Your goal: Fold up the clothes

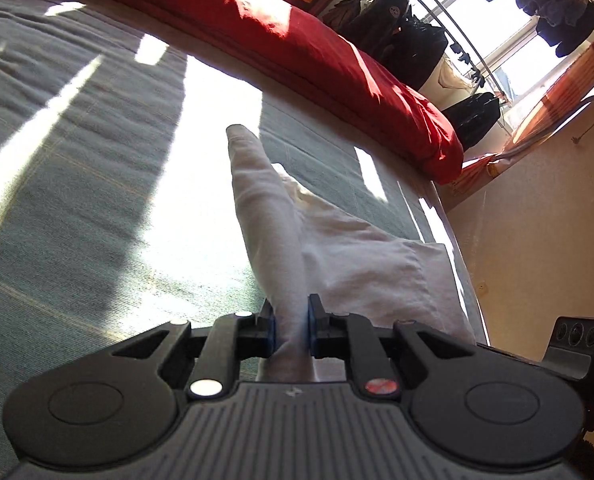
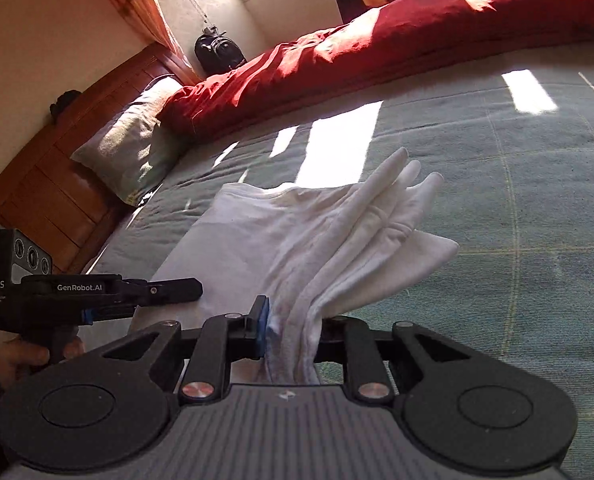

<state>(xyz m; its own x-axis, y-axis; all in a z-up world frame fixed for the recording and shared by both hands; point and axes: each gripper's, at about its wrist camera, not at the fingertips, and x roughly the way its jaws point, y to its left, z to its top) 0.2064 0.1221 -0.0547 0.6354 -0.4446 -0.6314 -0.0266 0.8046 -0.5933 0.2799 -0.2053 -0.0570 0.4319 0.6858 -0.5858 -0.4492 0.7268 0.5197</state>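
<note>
A white garment hangs bunched over the green bedspread, lifted at one edge by both grippers. My left gripper is shut on a gathered fold of it, and the cloth runs forward from the blue pads to a pointed end. In the right wrist view my right gripper is shut on several layers of the same white garment, which fans out ahead and lies partly on the green bedspread. The left gripper shows side-on at the left, held by a hand.
A red duvet lies along the far side of the bed. A pillow and wooden headboard are at the left. A rack of dark clothes stands by the window. The bed edge meets a beige wall.
</note>
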